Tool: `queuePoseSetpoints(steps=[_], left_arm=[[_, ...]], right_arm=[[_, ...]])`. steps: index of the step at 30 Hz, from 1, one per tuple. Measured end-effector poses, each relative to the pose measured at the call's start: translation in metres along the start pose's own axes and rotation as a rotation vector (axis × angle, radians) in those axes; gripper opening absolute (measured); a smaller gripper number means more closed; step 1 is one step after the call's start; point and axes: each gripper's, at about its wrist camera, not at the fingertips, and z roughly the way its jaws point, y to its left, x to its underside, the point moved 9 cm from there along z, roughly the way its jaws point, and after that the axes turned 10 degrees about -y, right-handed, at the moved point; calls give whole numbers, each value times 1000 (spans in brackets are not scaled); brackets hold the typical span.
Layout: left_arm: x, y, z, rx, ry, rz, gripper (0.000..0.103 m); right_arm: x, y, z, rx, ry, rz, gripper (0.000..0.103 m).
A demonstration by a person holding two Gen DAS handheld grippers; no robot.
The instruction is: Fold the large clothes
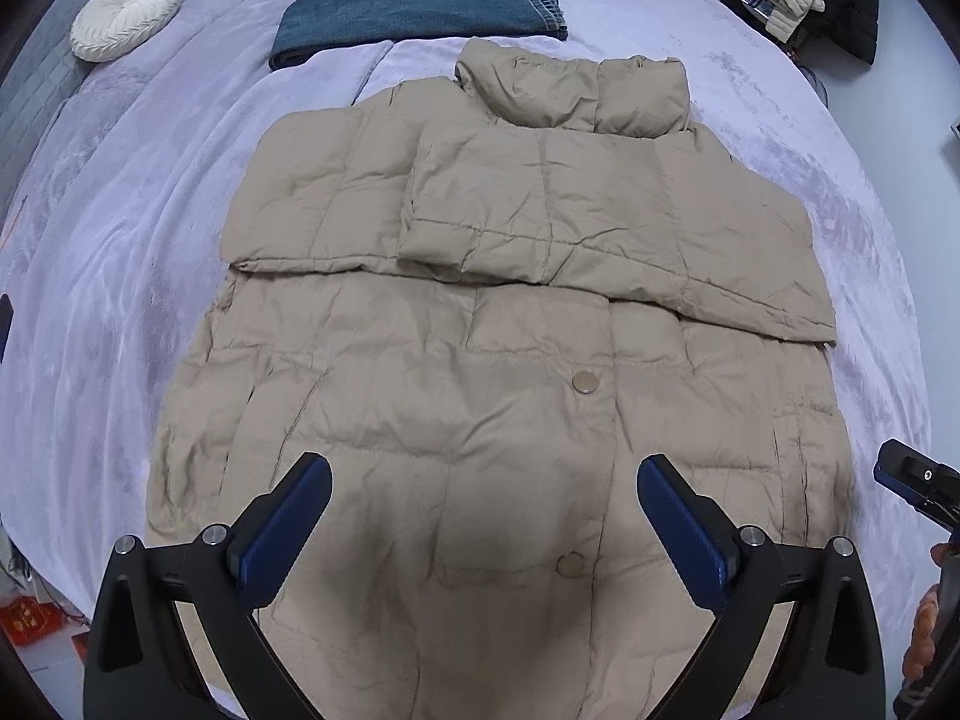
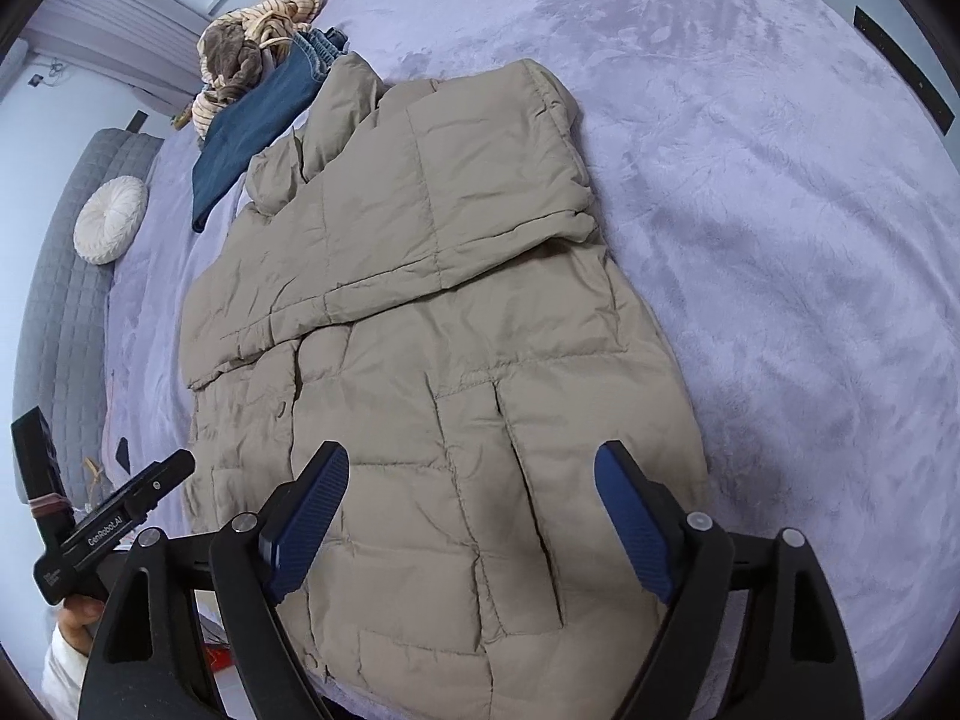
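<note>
Left hand-held gripper [image 1: 483, 477] and right hand-held gripper [image 2: 471, 468] nearest, both released, jaws wide apart, hovering over the near hem. Lavender bed [image 1: 120, 276] carries everything. Tan puffer coat [image 1: 492, 360] lies flat at centre, both sleeves folded across the chest, collar far. Folded jeans [image 1: 420, 12] just beyond the collar. Round cream cushion [image 1: 125, 17] far left. Snap button [image 1: 583, 383] mid-front.
</note>
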Motion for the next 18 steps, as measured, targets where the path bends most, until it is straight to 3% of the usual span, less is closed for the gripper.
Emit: queuePoseSetpoints(steps=[7,18], left_arm=[[32,24,-2,8,34,-10,102],[100,89,-8,40,86,-44,102]], right_arm=[[28,15,5,-24,13,9,87],[97,9,2,48,7,131,87]])
